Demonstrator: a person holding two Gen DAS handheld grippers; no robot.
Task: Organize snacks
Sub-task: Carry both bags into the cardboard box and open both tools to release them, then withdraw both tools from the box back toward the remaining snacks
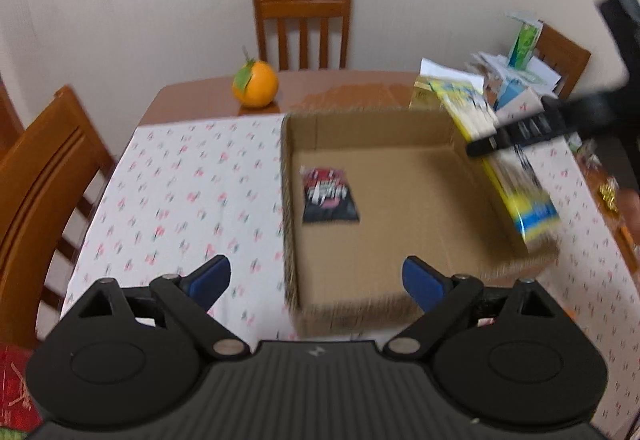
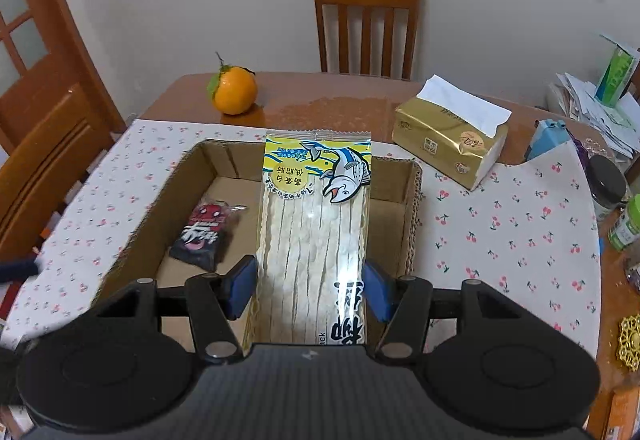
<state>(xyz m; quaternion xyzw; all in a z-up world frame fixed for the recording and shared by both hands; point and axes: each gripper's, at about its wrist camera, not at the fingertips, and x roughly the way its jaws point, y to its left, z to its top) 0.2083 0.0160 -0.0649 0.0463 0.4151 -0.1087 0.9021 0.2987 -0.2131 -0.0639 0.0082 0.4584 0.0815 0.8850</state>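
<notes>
An open cardboard box [image 1: 289, 200] [image 2: 405, 184] lies on the cherry-print cloth. A small black-and-red snack packet [image 1: 329, 196] [image 2: 208, 230] rests flat on its floor near the left wall. My right gripper [image 2: 309, 274] is shut on a long yellow fish-snack pack [image 2: 316, 208], which it holds above the middle of the box. The left wrist view shows that pack [image 1: 516, 180] tilted over the box's right wall, with a black finger [image 1: 512, 134] of the right gripper across it. My left gripper [image 1: 316, 272] is open and holds nothing, over the box's near left corner.
An orange [image 1: 256, 84] [image 2: 234, 90] sits on the bare wood behind the cloth. A gold tissue pack [image 2: 448, 144], a blue box [image 2: 548, 138], jars [image 2: 608, 188] and a heap of papers [image 2: 600, 104] crowd the right side. Wooden chairs [image 1: 302, 24] [image 1: 44, 180] stand at the far and left edges.
</notes>
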